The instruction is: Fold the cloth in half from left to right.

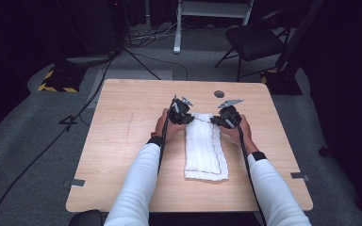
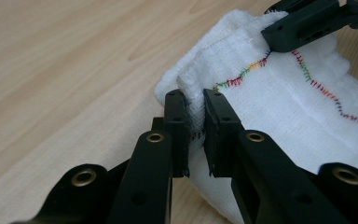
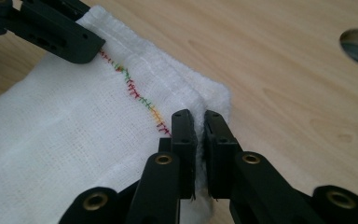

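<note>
Cloth (image 1: 206,147) | far corners pinched | left tool (image 1: 181,114) | right tool (image 1: 226,117)

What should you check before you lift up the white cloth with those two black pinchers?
1. Left gripper pinches a far corner of the cloth: ok, fabric is squeezed between its jaws.
2. Right gripper pinches the other far corner: ok, jaws closed on the edge.
3. Both grips take all the folded layers: cannot tell, the lower layers are hidden.
4. Cloth lies flat and folded, long and narrow: ok.
5. Nothing rests on the cloth: ok.
6. Bare table around the cloth to move it: ok; the round hole sits beyond it.
</note>
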`<state>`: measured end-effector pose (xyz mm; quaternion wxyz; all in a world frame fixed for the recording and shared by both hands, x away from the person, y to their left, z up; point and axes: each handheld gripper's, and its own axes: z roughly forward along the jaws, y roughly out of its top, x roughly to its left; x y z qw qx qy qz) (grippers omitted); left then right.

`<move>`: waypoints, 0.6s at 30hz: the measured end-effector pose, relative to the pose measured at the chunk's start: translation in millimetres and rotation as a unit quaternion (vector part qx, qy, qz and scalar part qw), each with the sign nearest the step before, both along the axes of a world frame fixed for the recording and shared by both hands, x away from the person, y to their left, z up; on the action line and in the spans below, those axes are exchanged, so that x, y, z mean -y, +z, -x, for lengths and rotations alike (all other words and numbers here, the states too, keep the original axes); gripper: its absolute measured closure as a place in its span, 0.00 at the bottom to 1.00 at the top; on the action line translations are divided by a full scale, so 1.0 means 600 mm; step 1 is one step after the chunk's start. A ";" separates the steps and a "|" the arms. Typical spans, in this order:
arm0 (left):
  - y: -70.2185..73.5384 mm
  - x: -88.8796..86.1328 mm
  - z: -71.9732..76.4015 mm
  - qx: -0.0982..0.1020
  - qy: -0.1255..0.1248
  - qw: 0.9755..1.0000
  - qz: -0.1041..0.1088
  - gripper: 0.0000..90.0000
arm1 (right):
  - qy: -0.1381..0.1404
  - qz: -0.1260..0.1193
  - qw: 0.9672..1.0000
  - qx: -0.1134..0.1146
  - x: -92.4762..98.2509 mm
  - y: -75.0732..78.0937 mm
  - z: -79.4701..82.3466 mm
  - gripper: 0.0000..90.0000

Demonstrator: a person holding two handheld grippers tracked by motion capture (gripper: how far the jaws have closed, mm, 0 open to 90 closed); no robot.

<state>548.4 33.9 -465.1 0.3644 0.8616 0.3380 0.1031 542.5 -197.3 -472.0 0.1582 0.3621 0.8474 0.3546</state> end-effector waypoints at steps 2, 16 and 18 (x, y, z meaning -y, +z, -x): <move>0.010 -0.002 -0.002 0.007 0.004 1.000 0.004 0.90 | -0.003 -0.004 1.000 0.013 0.000 0.011 0.000 0.94; 0.063 -0.017 0.042 0.056 -0.023 0.998 0.012 0.90 | 0.021 -0.015 0.997 0.071 0.002 0.069 0.036 0.95; 0.066 -0.024 0.055 0.057 -0.034 0.998 0.019 0.90 | 0.032 -0.019 0.997 0.074 0.003 0.072 0.049 0.95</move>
